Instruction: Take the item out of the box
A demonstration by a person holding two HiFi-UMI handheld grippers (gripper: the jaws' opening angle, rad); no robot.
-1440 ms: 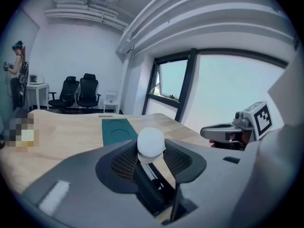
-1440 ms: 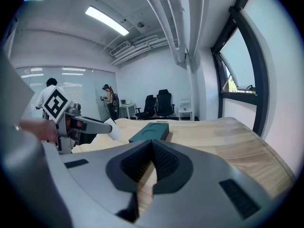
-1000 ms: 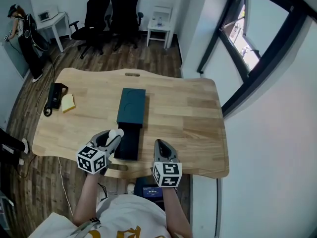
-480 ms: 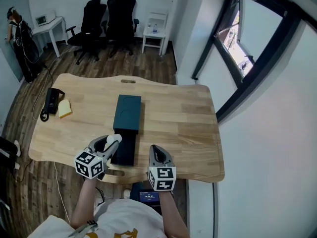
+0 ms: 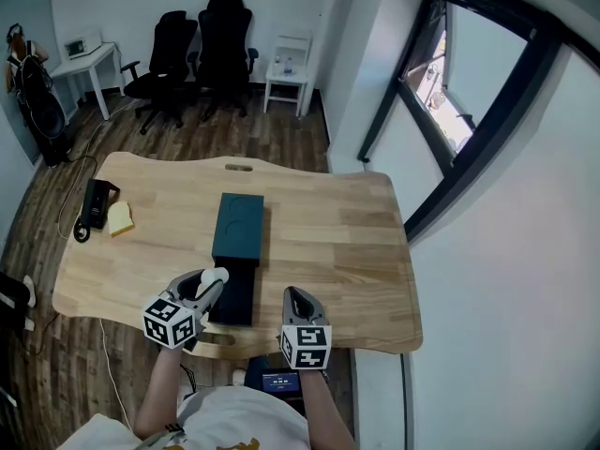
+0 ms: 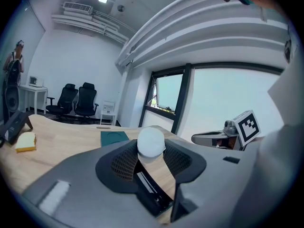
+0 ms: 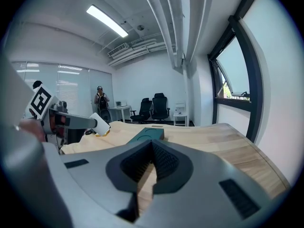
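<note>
A dark teal box [image 5: 238, 227] lies lengthwise in the middle of the wooden table [image 5: 337, 223]. Its dark inner tray [image 5: 234, 295] sticks out toward me. My left gripper [image 5: 210, 282] hovers at the tray's left near corner, shut on a small white rounded item [image 5: 217, 275]. In the left gripper view that white item [image 6: 151, 142] sits between the pads, with the open tray [image 6: 153, 194] below and the teal box [image 6: 114, 137] beyond. My right gripper [image 5: 298, 299] is to the right of the tray, jaws together and empty. The teal box [image 7: 148, 135] lies ahead of it.
A black device with a cable [image 5: 94, 204] and a yellow block [image 5: 119, 218] lie at the table's far left. Black office chairs [image 5: 202, 50], white side tables and a person [image 5: 23, 64] stand beyond the table. A window [image 5: 450, 82] runs along the right.
The head view has shifted a little, so the table sits slightly higher and more to the left. Both grippers keep about the same places by the tray; the white item stays in the left one.
</note>
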